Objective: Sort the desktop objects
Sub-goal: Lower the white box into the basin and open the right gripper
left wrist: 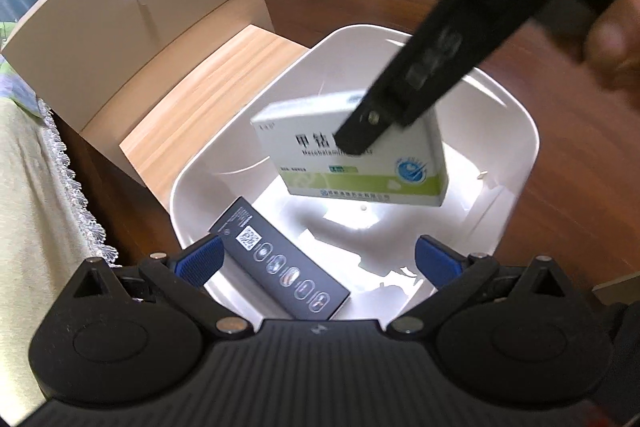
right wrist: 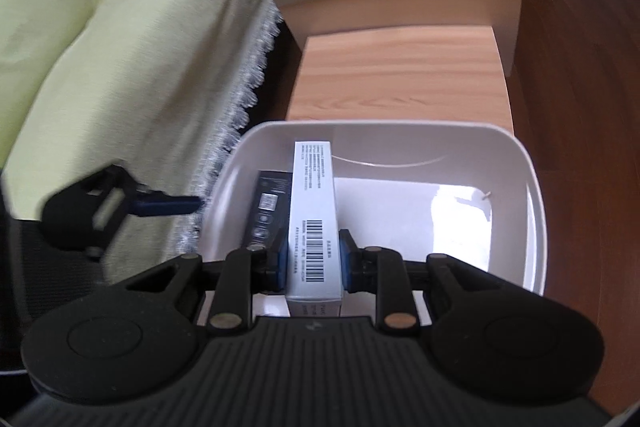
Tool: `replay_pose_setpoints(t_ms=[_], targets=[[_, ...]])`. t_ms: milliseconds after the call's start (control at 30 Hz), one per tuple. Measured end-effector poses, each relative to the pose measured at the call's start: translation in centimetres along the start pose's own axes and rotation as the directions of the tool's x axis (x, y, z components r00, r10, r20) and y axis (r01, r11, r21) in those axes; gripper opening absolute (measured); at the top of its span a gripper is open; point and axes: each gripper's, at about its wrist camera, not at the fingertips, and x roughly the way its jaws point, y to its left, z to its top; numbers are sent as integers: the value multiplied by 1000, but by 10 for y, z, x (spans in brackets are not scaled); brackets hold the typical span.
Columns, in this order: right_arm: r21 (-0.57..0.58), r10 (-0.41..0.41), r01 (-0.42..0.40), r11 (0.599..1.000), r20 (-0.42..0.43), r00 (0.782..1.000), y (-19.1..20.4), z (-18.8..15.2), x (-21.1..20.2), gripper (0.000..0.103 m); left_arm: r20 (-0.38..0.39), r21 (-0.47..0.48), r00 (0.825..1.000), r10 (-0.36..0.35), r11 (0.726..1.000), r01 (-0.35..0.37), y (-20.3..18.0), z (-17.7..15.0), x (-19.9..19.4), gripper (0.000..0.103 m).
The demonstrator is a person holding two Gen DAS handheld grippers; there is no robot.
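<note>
Right gripper (right wrist: 312, 261): jaws nearly closed, blue pads pressed on both long sides of a white medicine box (right wrist: 315, 223). Barcode face up in the right wrist view; box runs from the bottom centre of the frame up toward the middle. In the left wrist view the same box (left wrist: 352, 155) hangs at frame centre, green band along its lower edge, one black finger of the right gripper (left wrist: 356, 139) across its front face. Box is held above the floor of a white bin (left wrist: 516, 131); cannot tell whether it touches the bottom.

Left gripper (left wrist: 316, 259): jaws wide open, blue pads far apart at lower left and lower right of the frame, nothing clamped. A dark box (left wrist: 280, 265) with a QR code and a row of oval icons lies in the bin at lower centre, its near end between the open pads; contact with the left pad cannot be told. In the right wrist view the dark box (right wrist: 269, 205) sits just left of the white one.

The bin (right wrist: 536, 187) stands on a light wooden table (right wrist: 400, 75). Green bedspread with lace edging (right wrist: 120, 67) fills the left of that frame; dark wood floor (right wrist: 580, 67) on the right.
</note>
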Motion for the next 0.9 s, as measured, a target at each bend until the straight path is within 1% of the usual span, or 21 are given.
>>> replay_pose_setpoints(t_ms=[200, 300, 433, 700, 900], targets=[[18, -57, 57, 998, 6, 998, 0, -9, 38, 22, 14, 0, 1000, 8, 1000, -8, 4, -3, -5, 102], [50, -67, 66, 997, 14, 998, -3, -12, 54, 22, 19, 0, 1000, 10, 1000, -10, 3, -3, -13, 102], [80, -73, 73, 994, 3, 997, -4, -14, 72, 22, 24, -1, 1000, 8, 1000, -8, 3, -4, -18, 102], [86, -57, 64, 994, -71, 996, 0, -20, 98, 22, 24, -6, 1000, -3, 1000, 3, 5, -6, -18, 102], [97, -30, 44, 994, -139, 990, 0, -22, 114, 23, 17, -7, 1000, -3, 1000, 3, 6, -9, -19, 102]])
